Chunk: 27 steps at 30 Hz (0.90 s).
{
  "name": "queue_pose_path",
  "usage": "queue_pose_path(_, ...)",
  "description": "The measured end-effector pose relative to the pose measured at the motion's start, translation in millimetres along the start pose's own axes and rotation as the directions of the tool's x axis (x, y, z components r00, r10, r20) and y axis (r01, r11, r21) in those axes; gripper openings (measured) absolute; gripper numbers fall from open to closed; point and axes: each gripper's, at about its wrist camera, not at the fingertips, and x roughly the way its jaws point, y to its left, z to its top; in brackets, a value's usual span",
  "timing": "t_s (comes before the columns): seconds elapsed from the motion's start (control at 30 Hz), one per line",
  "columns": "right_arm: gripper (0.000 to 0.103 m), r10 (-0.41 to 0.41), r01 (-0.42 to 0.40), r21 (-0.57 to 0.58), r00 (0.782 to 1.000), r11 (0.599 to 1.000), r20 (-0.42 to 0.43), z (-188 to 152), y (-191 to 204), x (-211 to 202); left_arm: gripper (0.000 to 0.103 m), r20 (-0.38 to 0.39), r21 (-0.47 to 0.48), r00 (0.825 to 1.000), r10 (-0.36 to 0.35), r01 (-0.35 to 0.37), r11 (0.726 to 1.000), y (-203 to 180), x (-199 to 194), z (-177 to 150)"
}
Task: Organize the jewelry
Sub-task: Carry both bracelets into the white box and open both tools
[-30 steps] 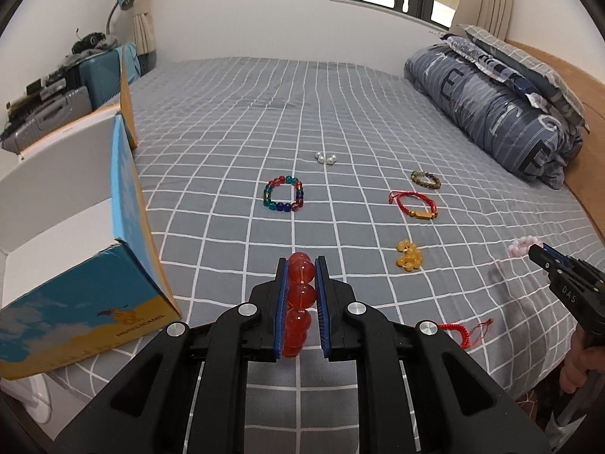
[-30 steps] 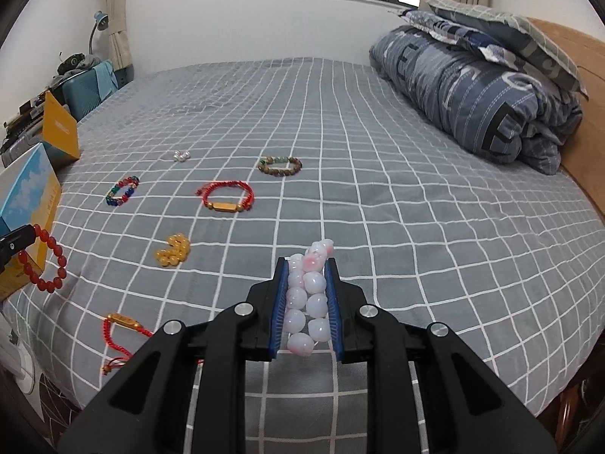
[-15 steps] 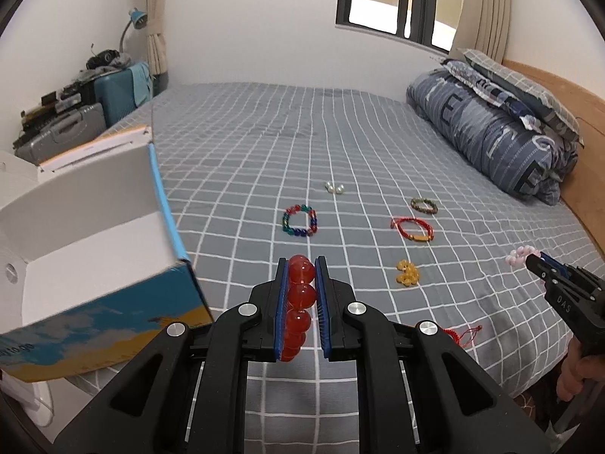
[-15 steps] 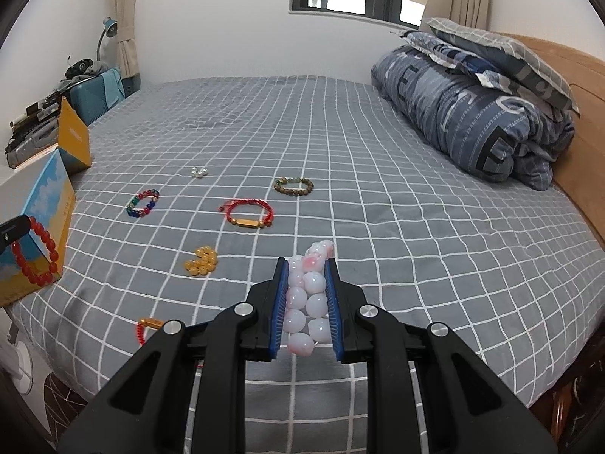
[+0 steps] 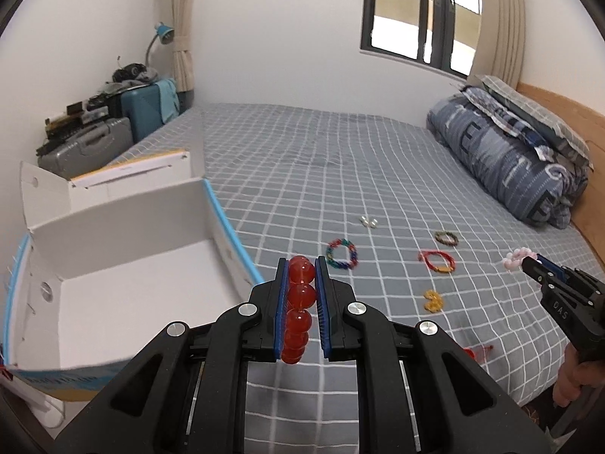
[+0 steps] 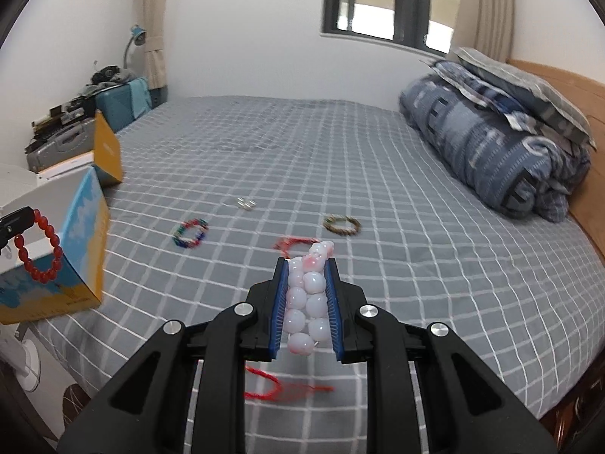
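Your left gripper (image 5: 300, 302) clamps the red bracelet (image 5: 298, 310) just beside the open box (image 5: 227, 223), raised so it clears the rim for dropping in. Your right gripper (image 6: 307, 302) grips the white bracelet (image 6: 307, 302) above the bed (image 6: 378, 189), where other bracelets lie scattered awaiting their turn.

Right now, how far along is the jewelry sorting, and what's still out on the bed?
Nothing shows as done: the visible inside of the open box is bare. In hand: the left gripper clamps the red bead bracelet beside the box, and the right gripper clamps the pale pink bead bracelet. Left on the bed: multicolor bracelet, pearls, olive bracelet, red cord bracelet, yellow beads, another red cord.
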Motion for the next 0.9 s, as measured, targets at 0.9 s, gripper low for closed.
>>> queue_pose_path(0.9,0.019,0.43,-0.464,-0.289,0.886,0.837,-0.177,78,310,35,0.013,-0.164,-0.096,0.952,0.259,-0.277,0.956,200,-1,26)
